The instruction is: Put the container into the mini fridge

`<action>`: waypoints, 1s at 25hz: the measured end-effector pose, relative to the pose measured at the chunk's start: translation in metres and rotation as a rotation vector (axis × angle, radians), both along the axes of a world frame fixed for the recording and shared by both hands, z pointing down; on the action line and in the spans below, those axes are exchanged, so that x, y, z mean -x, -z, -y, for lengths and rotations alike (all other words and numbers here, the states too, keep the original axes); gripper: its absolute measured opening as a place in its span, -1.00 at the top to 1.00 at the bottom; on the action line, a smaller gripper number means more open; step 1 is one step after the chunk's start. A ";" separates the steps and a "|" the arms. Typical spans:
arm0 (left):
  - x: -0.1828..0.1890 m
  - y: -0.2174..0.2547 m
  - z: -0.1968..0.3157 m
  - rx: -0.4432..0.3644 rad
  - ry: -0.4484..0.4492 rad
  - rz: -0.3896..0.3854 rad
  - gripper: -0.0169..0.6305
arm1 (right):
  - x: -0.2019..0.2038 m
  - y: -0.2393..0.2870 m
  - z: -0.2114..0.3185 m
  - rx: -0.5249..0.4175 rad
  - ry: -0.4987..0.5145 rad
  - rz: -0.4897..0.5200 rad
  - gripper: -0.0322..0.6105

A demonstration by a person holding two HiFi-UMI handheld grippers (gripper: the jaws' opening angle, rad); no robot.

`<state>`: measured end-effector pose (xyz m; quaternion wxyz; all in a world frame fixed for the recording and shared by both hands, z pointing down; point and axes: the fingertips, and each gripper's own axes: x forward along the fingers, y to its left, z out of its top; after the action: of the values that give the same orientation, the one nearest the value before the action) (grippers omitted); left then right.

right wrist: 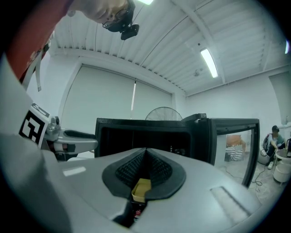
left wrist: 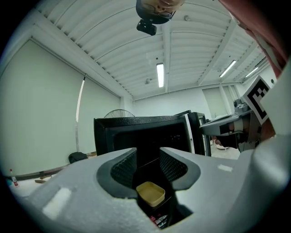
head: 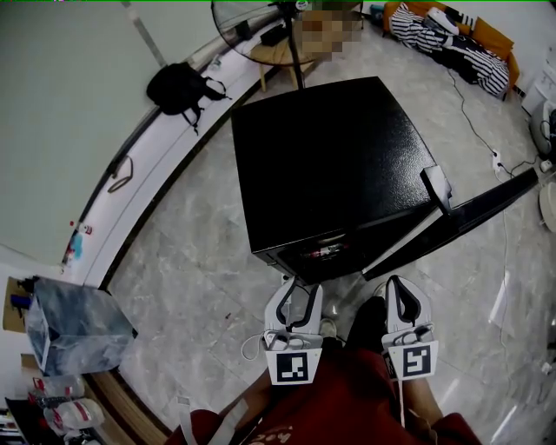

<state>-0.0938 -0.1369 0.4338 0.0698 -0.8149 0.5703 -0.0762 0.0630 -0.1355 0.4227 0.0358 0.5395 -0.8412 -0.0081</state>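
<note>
The black mini fridge (head: 330, 165) stands on the floor ahead of me with its door (head: 460, 222) swung open to the right. A small yellow container (left wrist: 151, 193) rests on a shelf inside the fridge (left wrist: 141, 132), seen past the jaws in the left gripper view. The container (right wrist: 142, 189) also shows in the right gripper view, low in the fridge opening. My left gripper (head: 294, 285) (left wrist: 148, 154) hangs just in front of the fridge, open and empty. Beside it my right gripper (head: 401, 282) (right wrist: 145, 152) is shut on nothing, near the door.
A standing fan (head: 261, 26) and a black backpack (head: 178, 87) are beyond the fridge by the curved wall. A clear bin (head: 74, 326) sits at the left. A cable (head: 486, 148) trails on the floor at the right, where a person in stripes (head: 452, 39) lies.
</note>
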 end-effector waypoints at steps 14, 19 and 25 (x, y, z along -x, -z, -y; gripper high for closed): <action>-0.004 0.000 0.001 0.003 0.001 -0.021 0.63 | -0.004 -0.001 -0.004 -0.005 -0.008 0.009 0.90; -0.004 0.004 0.002 -0.014 0.004 -0.004 0.87 | -0.004 0.000 -0.004 -0.012 -0.003 0.016 0.90; -0.007 0.006 0.003 -0.021 -0.014 0.008 0.93 | 0.000 0.003 -0.005 -0.022 0.010 0.007 0.90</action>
<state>-0.0868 -0.1396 0.4276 0.0810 -0.8179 0.5649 -0.0732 0.0631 -0.1304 0.4193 0.0268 0.5356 -0.8439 -0.0153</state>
